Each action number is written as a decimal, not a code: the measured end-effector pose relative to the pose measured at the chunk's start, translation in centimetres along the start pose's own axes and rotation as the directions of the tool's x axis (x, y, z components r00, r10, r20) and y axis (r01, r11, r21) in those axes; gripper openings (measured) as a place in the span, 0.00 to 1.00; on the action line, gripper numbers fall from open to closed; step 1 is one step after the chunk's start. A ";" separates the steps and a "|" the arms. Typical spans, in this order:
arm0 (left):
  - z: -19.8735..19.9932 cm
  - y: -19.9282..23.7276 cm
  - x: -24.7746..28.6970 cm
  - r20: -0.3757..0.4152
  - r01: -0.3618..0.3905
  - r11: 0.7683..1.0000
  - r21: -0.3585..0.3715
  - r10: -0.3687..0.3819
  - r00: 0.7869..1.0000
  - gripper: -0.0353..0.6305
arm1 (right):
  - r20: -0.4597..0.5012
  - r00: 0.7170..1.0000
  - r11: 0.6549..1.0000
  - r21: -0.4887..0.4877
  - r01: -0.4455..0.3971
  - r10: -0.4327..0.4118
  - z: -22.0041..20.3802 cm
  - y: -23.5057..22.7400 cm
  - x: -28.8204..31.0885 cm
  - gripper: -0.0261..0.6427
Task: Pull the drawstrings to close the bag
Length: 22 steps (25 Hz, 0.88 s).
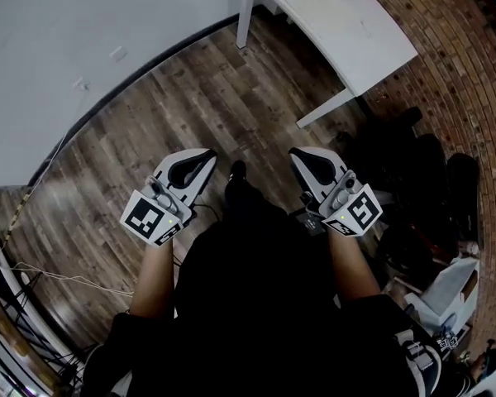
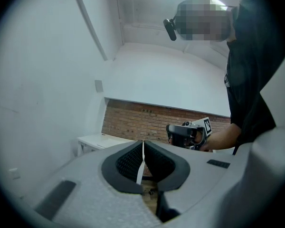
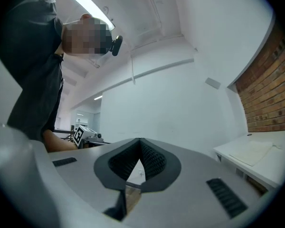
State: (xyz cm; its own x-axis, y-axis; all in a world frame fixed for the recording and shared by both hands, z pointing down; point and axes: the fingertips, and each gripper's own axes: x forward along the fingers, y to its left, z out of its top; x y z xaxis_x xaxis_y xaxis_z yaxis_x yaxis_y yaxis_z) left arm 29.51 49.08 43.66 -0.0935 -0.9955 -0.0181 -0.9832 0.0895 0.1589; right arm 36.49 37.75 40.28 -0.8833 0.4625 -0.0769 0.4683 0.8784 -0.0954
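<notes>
No drawstring bag shows in any view. In the head view a person stands on a wooden floor and holds both grippers level in front of the body. The left gripper (image 1: 200,157) has its jaws together with nothing between them; in its own view only a thin slit parts the black pads (image 2: 128,163). The right gripper (image 1: 302,154) is shut and empty too, its pads (image 3: 152,158) meeting at the tips. Each gripper view catches the other one: the right gripper (image 2: 187,133) in a hand, and the left gripper's marker cube (image 3: 79,136).
A white table (image 1: 339,23) stands ahead at the right against a brick wall (image 1: 455,73). Dark bags and gear (image 1: 422,180) lie on the floor by that wall. Cables and a rack (image 1: 8,288) sit at the lower left. A white wall (image 1: 66,48) runs along the left.
</notes>
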 end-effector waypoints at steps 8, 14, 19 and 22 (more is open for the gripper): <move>-0.5 9.1 7.5 -0.077 0.014 1.000 -0.024 -0.016 0.997 0.09 | -0.009 0.999 0.997 0.065 -0.036 0.037 -2.0 -10.1 6.8 0.05; 1.1 15.6 13.4 -0.105 -0.012 1.000 -0.025 0.009 0.994 0.09 | -0.014 0.998 0.995 0.084 -0.061 0.062 -1.3 -18.0 10.9 0.05; 3.0 18.9 17.4 -0.114 -0.004 0.999 0.032 0.007 0.993 0.09 | 0.010 0.998 0.995 0.085 -0.057 0.056 -0.4 -23.3 12.7 0.05; 3.6 20.8 19.1 -0.117 0.010 0.999 0.045 -0.005 0.993 0.09 | 0.020 0.999 0.995 0.092 -0.046 0.045 -0.4 -25.4 13.9 0.05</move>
State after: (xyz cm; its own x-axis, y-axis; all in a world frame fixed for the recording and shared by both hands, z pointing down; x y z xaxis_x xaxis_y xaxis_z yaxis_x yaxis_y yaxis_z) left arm 6.69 32.08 43.03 -0.0700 -0.9929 0.0965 -0.9902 0.0809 0.1142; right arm 12.34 21.91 41.99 -0.8608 0.4989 -0.1007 0.5089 0.8412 -0.1826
